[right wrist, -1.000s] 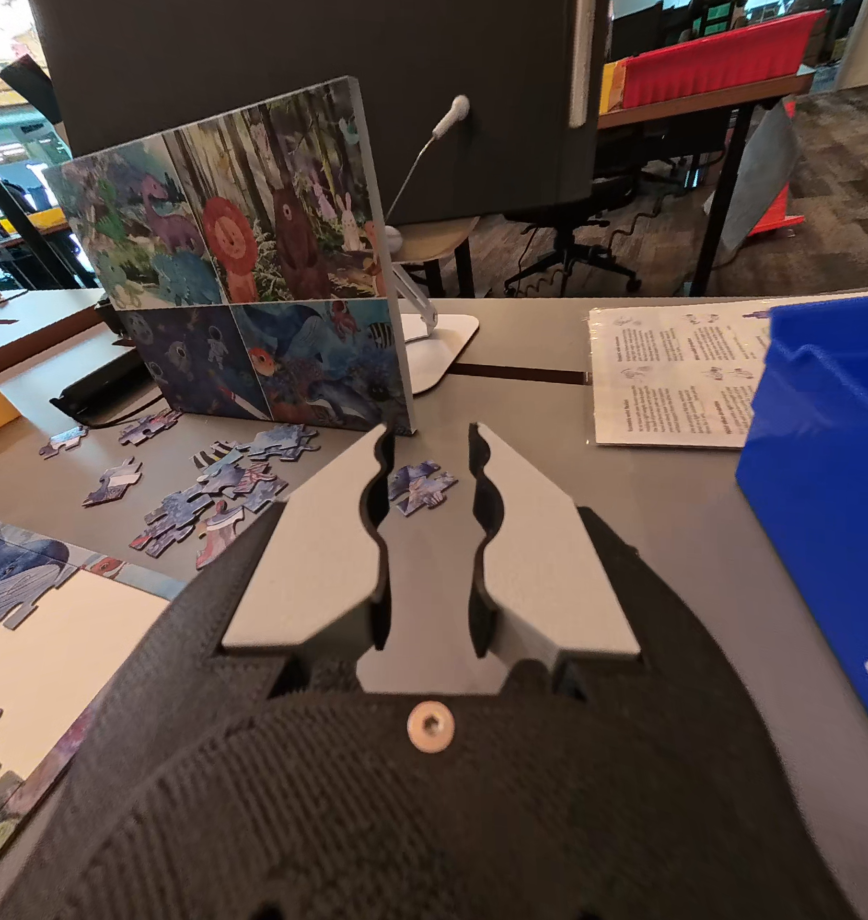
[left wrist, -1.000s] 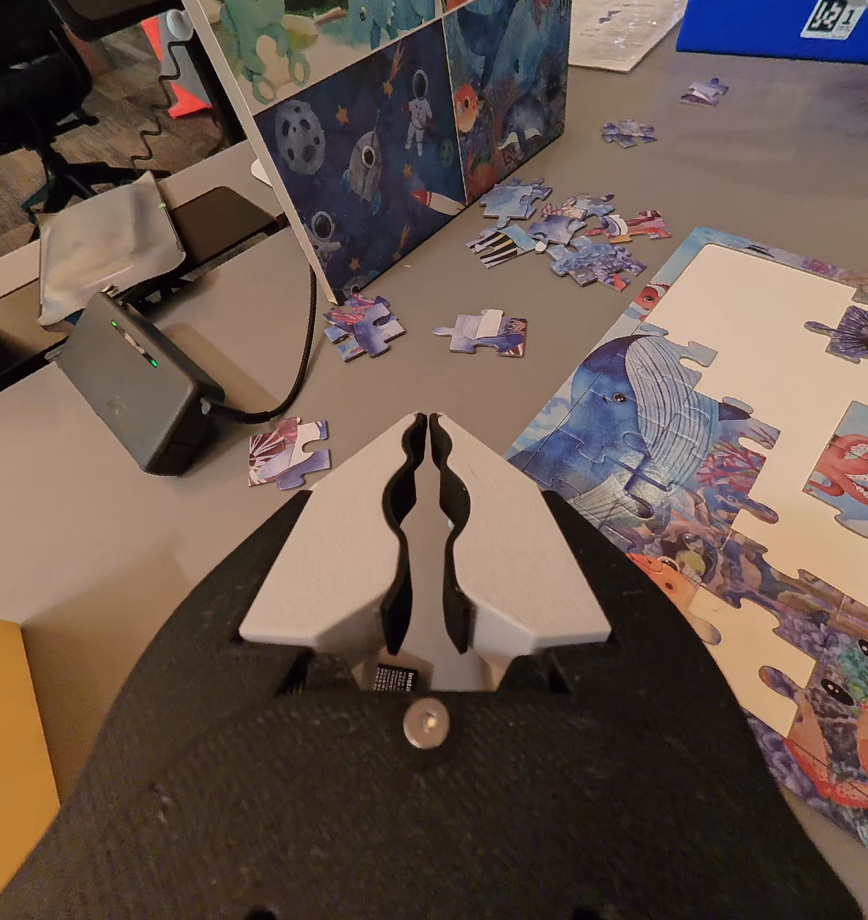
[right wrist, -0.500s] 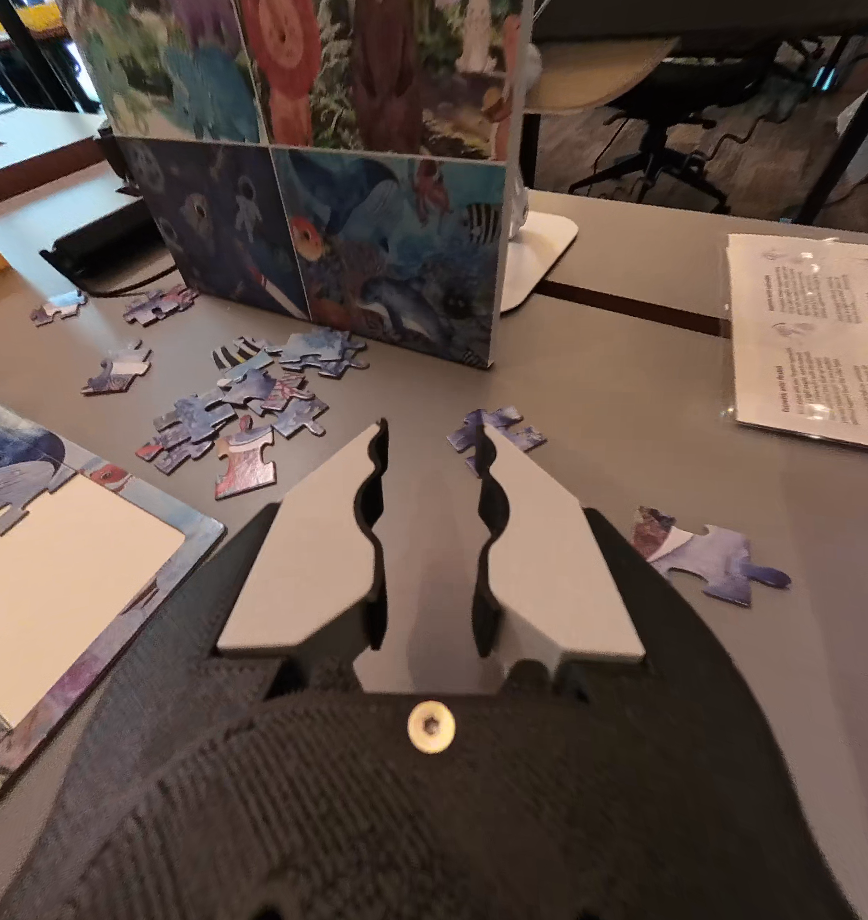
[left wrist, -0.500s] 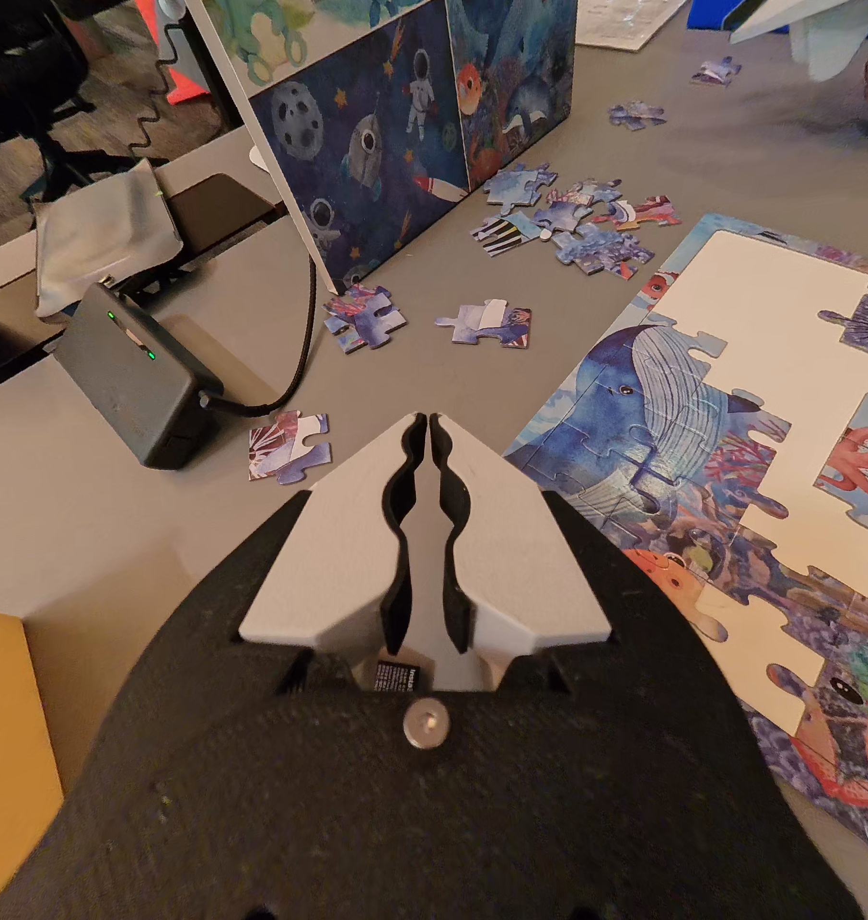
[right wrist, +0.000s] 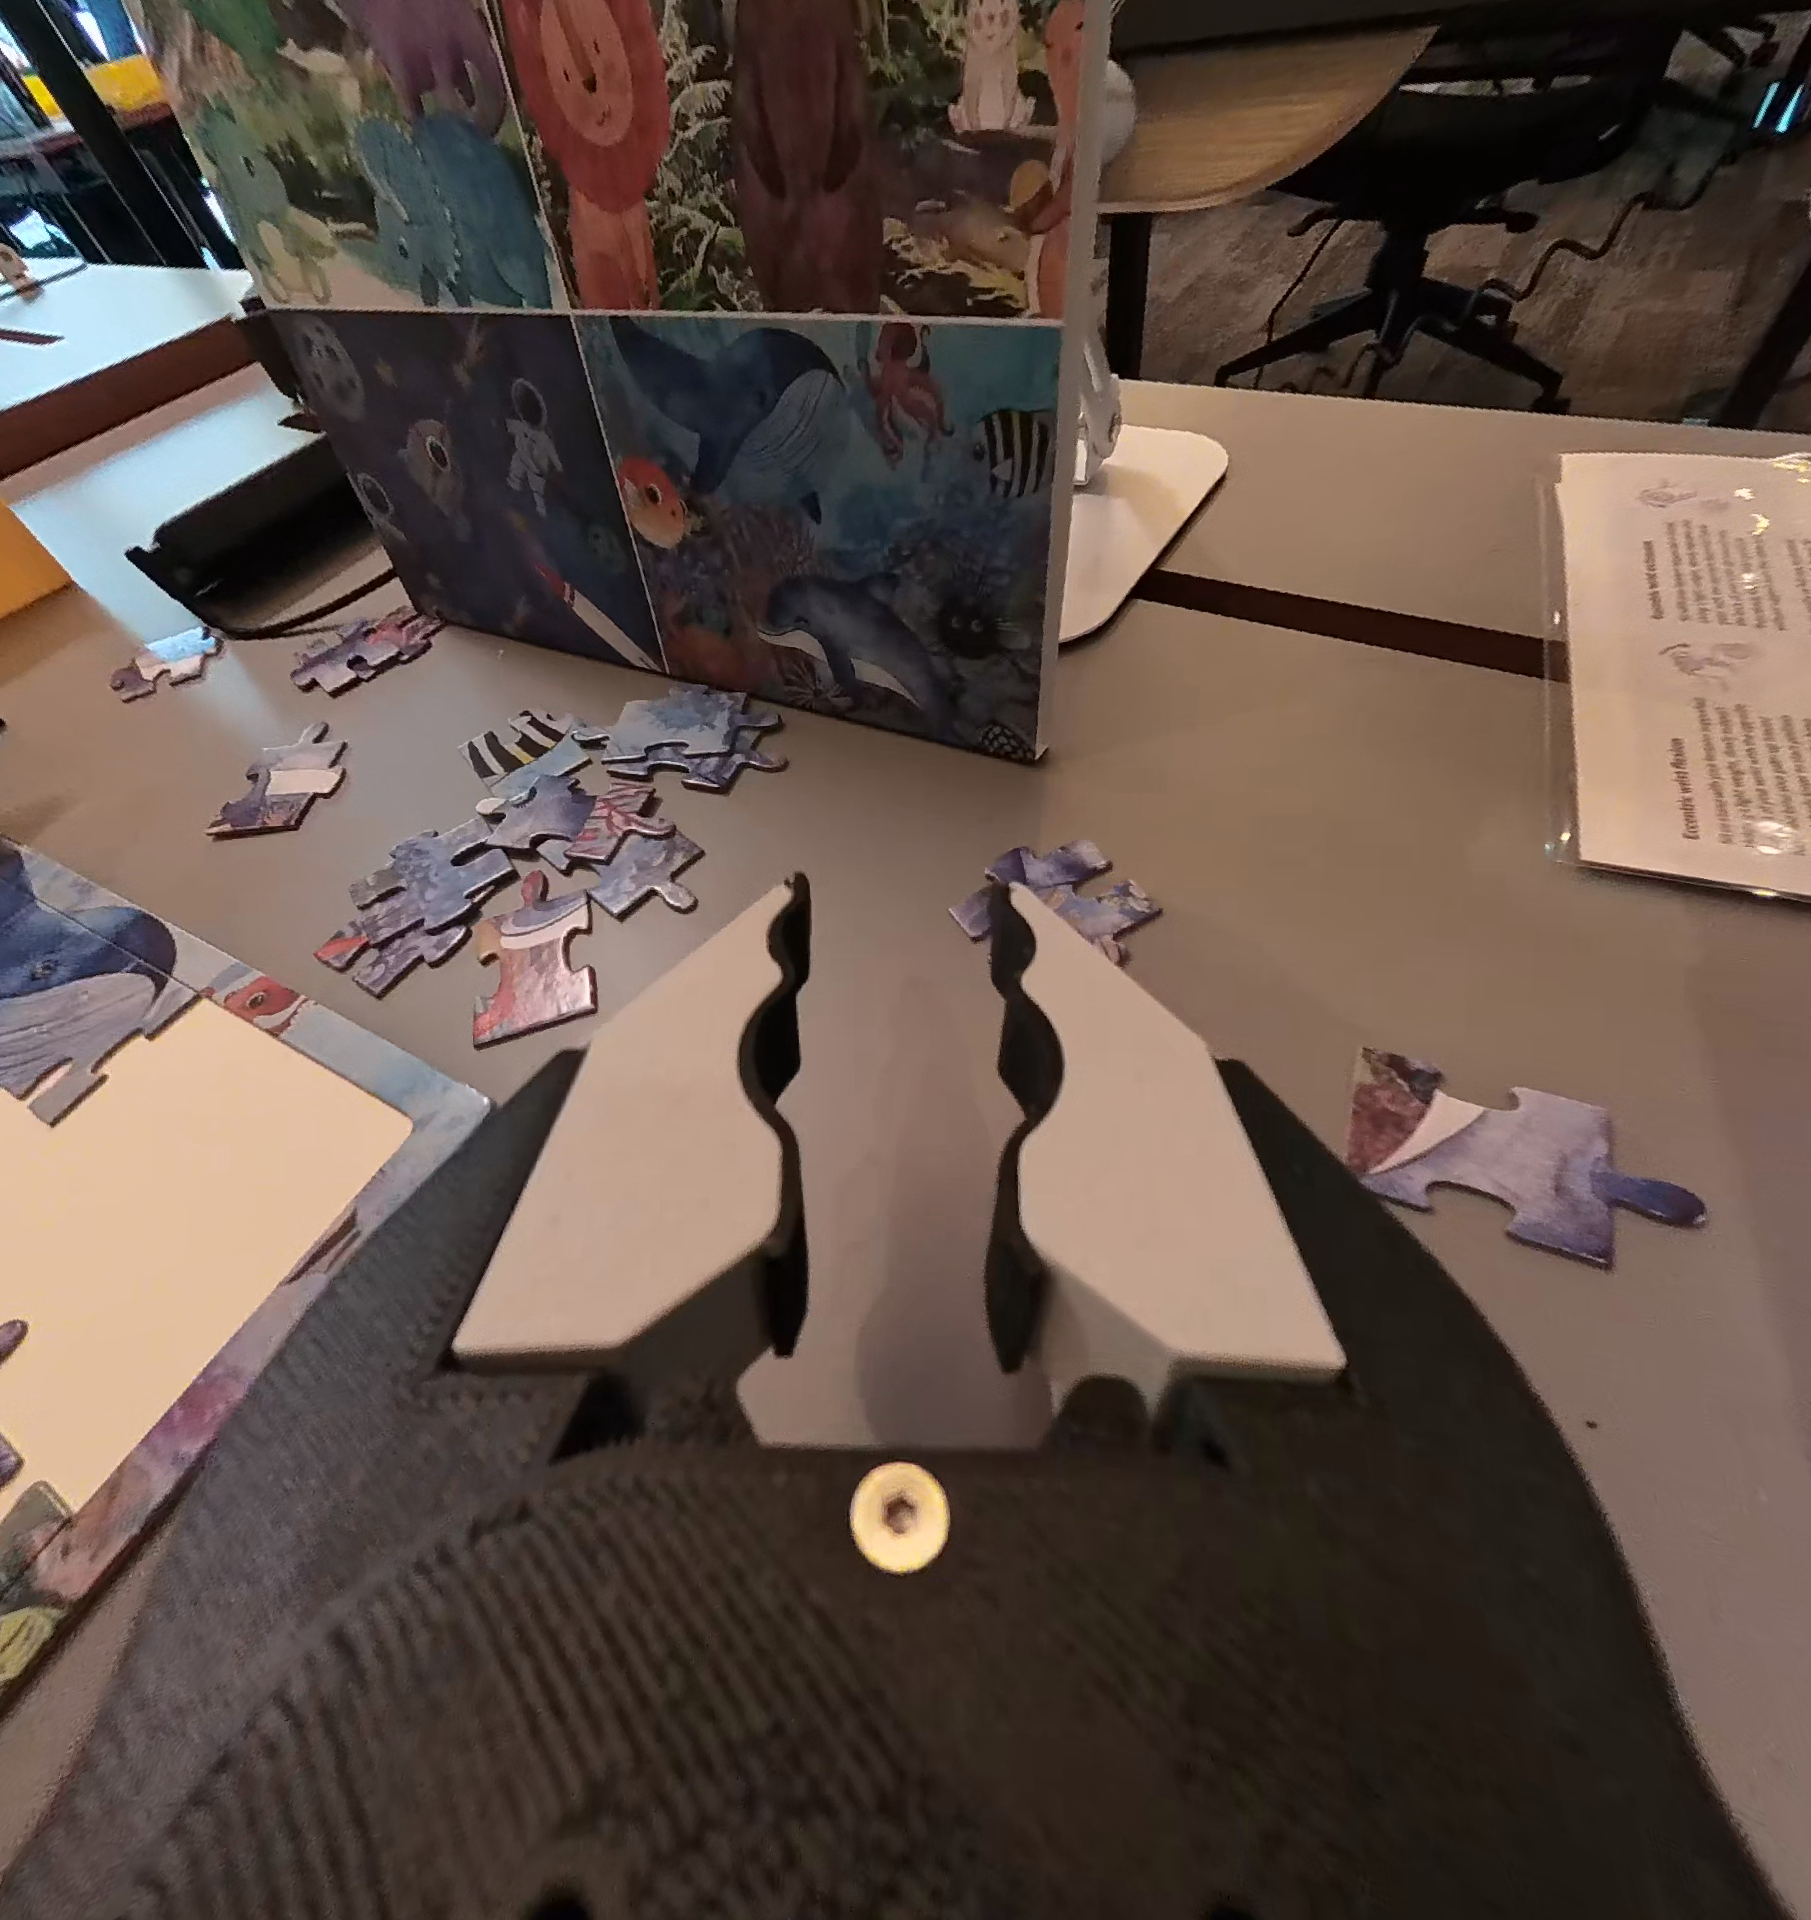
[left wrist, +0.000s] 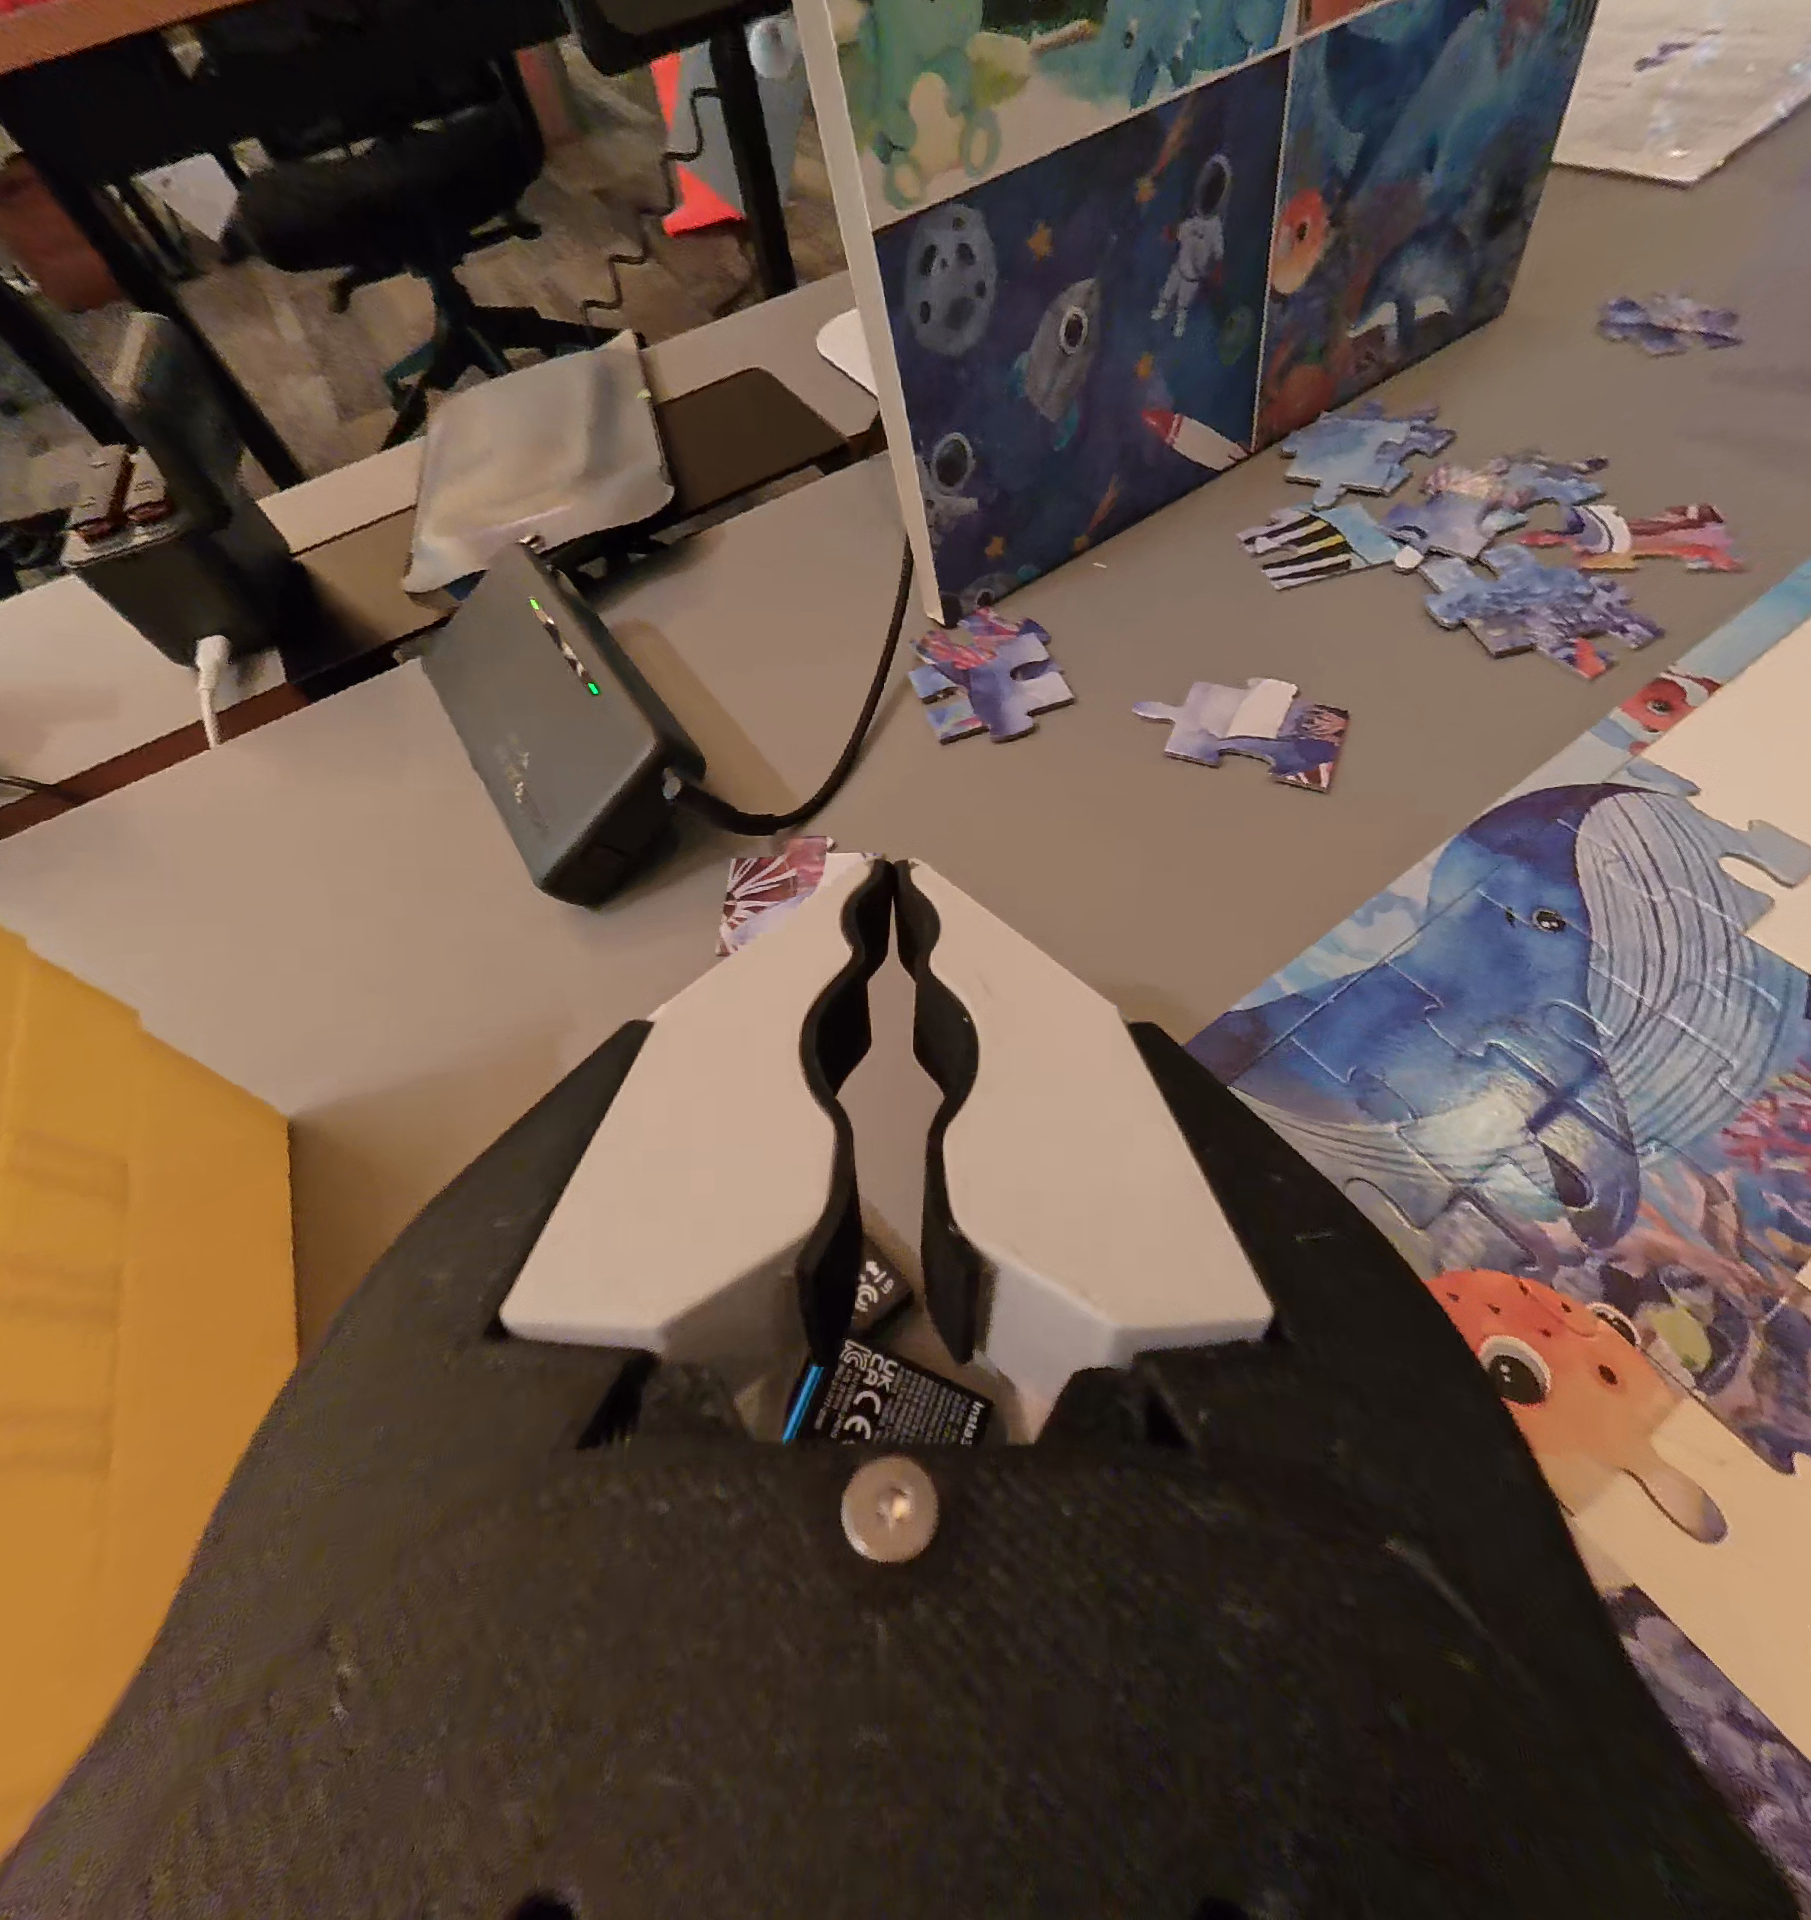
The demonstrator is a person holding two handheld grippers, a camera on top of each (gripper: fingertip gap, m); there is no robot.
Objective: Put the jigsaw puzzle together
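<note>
The partly built sea puzzle (left wrist: 1566,997) lies on its board at the right of the left wrist view, with the whale and an orange fish joined; its bare white base (right wrist: 153,1153) shows in the right wrist view. My left gripper (left wrist: 893,868) is shut, its tips over the table, and a pink coral piece (left wrist: 766,894) lies partly hidden behind its left finger. My right gripper (right wrist: 903,904) is open and empty, low over the table. A blue piece (right wrist: 1077,894) lies just past its right fingertip. A piece with a peeled corner (right wrist: 1503,1153) lies to its right.
The upright picture box (right wrist: 724,416) stands behind a cluster of loose pieces (right wrist: 548,821), which also shows in the left wrist view (left wrist: 1483,561). A dark power bank with a cable (left wrist: 558,727) and a yellow box (left wrist: 70,1247) are at the left. A printed sheet (right wrist: 1711,675) lies at the right. One gripper's finger ends stand about 40 cm off the other's. Between my right fingertips and the blue piece (right wrist: 1077,894) there is roughly 7 cm. Look for it in the left wrist view (left wrist: 1651,313) too. The right gripper is farther from the partly built sea puzzle (left wrist: 1566,997), some 30 cm, than the left, some 15 cm.
My left gripper has swung left, so its shut tips now cover part of the coral piece. My right gripper, still open, has moved forward and down towards the loose pieces.
</note>
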